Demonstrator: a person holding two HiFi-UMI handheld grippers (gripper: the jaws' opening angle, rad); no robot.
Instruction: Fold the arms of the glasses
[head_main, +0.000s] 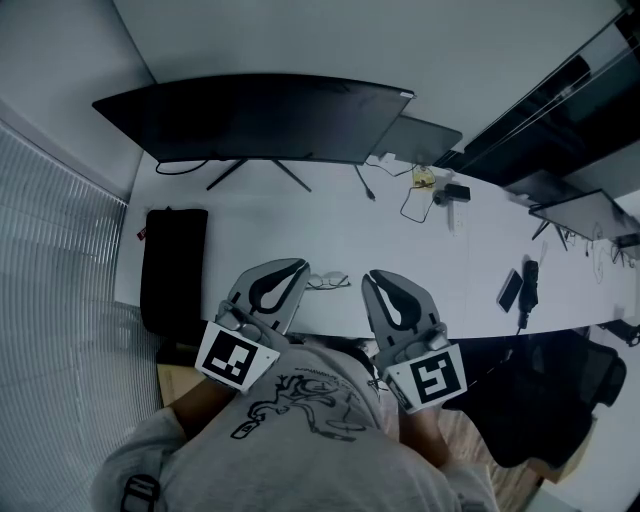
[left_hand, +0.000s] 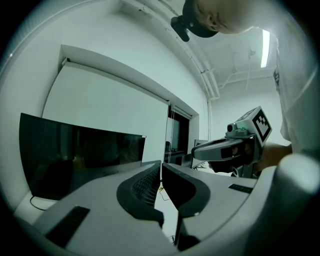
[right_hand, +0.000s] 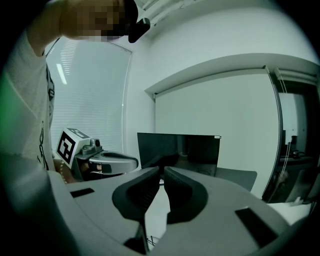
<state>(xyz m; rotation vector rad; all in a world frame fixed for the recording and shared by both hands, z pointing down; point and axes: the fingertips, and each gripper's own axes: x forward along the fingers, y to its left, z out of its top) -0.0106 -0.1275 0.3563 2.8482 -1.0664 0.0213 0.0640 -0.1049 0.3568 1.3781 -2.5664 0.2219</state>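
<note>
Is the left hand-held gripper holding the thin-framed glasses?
No, the grey left hand-held gripper has its jaws shut together on nothing, while the thin-framed glasses lie on the white table.

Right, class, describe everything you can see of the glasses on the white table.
The glasses are a small pair with thin dark rims and clear lenses. They lie on the white table near its front edge, between the left gripper and the right gripper, both shut and holding nothing. Only the table seems to touch them. Whether the arms are folded is too small to tell.
</note>
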